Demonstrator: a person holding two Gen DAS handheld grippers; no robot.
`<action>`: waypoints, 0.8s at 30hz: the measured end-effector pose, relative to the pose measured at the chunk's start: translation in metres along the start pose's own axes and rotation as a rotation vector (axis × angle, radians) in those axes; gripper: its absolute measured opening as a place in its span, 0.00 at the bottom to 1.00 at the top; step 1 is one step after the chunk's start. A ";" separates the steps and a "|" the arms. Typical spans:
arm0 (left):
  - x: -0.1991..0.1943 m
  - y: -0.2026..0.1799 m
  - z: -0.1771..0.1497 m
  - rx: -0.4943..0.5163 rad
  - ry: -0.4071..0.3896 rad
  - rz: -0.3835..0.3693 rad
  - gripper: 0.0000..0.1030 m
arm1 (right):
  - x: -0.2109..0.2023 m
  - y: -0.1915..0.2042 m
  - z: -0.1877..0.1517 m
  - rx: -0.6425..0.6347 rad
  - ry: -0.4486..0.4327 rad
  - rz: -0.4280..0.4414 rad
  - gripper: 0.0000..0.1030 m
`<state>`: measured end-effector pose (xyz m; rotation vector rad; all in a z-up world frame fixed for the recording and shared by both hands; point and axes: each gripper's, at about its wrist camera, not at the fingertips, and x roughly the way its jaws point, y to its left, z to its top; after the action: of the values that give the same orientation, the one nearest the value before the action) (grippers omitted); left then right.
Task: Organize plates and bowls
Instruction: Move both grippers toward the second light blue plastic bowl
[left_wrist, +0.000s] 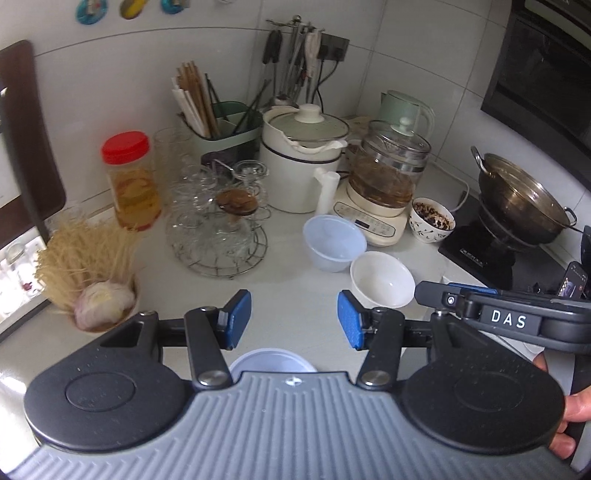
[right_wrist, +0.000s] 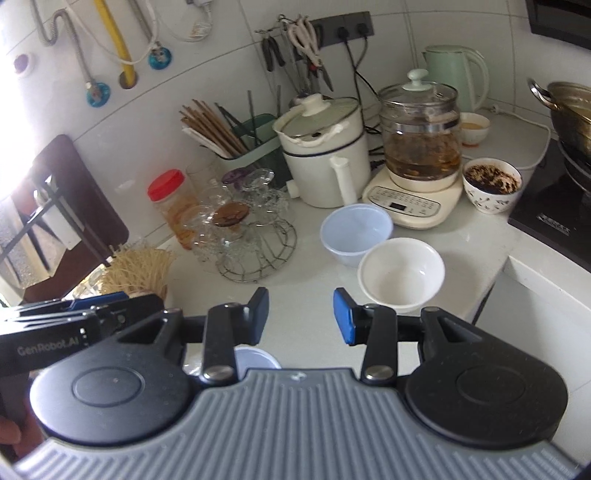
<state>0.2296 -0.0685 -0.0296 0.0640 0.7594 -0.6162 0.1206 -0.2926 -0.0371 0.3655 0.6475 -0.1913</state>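
Daylit fisheye views (left-edge window glare)

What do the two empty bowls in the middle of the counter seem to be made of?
Pale blue translucent bowl: probably thin plastic, matte; the counter's light shows faintly through its wall. Opaque white bowl: likely glazed ceramic or melamine; it has a thicker rim and soft glossy highlights inside.

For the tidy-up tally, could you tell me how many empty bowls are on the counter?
3. A bluish bowl sits before the glass kettle base, a white bowl beside it nearer the counter edge, and a third bluish one is mostly hidden under the grippers.
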 end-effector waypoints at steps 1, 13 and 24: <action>0.004 -0.003 0.003 0.004 0.000 -0.004 0.56 | 0.002 -0.004 0.002 0.006 -0.001 -0.002 0.41; 0.092 -0.028 0.047 -0.032 0.062 0.020 0.56 | 0.059 -0.066 0.046 0.067 0.049 -0.018 0.41; 0.167 -0.048 0.072 -0.070 0.128 0.074 0.56 | 0.112 -0.110 0.081 0.023 0.139 0.003 0.41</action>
<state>0.3412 -0.2107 -0.0796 0.0675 0.8983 -0.5185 0.2216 -0.4319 -0.0768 0.4048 0.7825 -0.1717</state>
